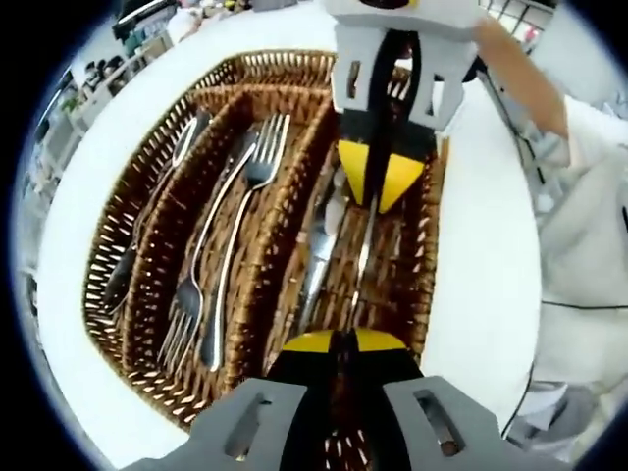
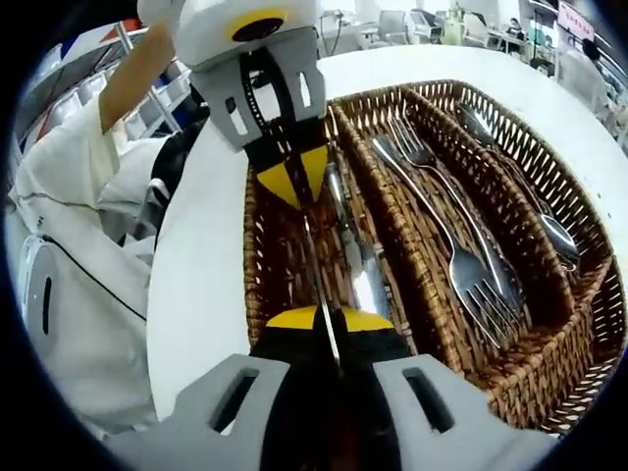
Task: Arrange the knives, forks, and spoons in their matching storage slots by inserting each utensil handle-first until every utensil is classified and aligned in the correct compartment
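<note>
Wicker tray (image 1: 280, 231) (image 2: 545, 343) on a white table (image 1: 481, 285) (image 2: 196, 265); three long compartments side by side.

Left gripper (image 1: 334, 340), from the bottom of the left gripper view: yellow tips pressed together on one end of a knife (image 1: 361, 257). Same gripper seen from the far side in the right gripper view (image 2: 294, 186), coming in from the top, tips likewise closed on the knife (image 2: 316, 260).

Right gripper (image 2: 320, 316), from the bottom of its own view: tips pinching the other end of that knife. Seen also at the top of the left gripper view (image 1: 375, 192), tips together around the blade-thin strip of metal.

Knife thus held at both ends, lying lengthwise over the outer compartment, nearest the person. Both ends swallowed by the tips; handle end not distinguishable from blade end. Contact with the compartment floor not determinable.

Second knife (image 1: 319, 247) (image 2: 358, 257) lying in the same compartment, just beside the held one, partly covered by the grippers at each end.

Forks (image 1: 257, 167) (image 2: 471, 270) in the middle compartment, two made out, laid head to tail in the left gripper view.

Spoons (image 1: 183, 147) (image 2: 557, 237) in the far compartment; handles half sunk behind the wicker wall, count uncertain.

Tray's near corner cut off by the gripper body in both views.

White sleeve (image 1: 589, 206) (image 2: 69, 255) at the table edge; background blurred, not legible.
</note>
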The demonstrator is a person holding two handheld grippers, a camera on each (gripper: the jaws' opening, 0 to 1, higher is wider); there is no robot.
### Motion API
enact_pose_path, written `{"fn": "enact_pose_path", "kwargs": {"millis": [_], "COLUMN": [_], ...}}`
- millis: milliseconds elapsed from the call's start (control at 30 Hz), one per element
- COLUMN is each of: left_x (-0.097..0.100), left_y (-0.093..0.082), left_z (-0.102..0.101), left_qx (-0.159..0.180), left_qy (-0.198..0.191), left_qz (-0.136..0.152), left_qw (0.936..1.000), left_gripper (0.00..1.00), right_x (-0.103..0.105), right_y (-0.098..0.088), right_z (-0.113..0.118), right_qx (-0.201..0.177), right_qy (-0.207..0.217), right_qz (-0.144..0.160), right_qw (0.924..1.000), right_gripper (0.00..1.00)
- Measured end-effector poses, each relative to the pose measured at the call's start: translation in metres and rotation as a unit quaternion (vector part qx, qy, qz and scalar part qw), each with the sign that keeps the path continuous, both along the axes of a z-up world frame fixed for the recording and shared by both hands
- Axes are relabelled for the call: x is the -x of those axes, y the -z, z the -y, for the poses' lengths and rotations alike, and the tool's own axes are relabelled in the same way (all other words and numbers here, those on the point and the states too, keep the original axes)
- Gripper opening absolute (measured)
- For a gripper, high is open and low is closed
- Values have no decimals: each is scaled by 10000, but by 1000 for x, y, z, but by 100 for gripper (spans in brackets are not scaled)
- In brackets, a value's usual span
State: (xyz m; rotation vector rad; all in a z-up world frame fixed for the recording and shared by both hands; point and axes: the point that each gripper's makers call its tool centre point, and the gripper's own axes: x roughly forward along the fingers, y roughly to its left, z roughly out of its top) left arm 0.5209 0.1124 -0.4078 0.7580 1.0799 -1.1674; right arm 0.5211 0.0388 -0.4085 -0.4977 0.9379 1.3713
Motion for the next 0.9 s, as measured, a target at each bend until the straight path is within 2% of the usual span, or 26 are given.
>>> {"fn": "enact_pose_path", "kwargs": {"millis": [267,333,500,567,900], "left_x": [-1,-2,-10,-11,-14], "left_y": [-1,0,-5,-6,-7], "left_z": [-3,-8,-13,-14,-20], "left_qx": [-63,-188,-148,-130,-198], "left_qy": [25,62,-31,-28,-53], "left_qz": [120,219,262,325,464], "left_qw": [9999,9996,9995,9994,9987], "left_gripper": [6,6,6,6,8], "right_x": [-2,-2,-3,-5,-10], "right_y": [-1,-2,-2,-2,-1], "right_z": [0,-1,-1,0,4], "right_qx": [-35,-53,5,87,235], "right_qy": [-39,-81,-68,-87,49], "right_qz": [228,296,372,510,550], "right_qw": [9997,9995,9993,9986,9982], "right_gripper": [8,8,8,10,12]}}
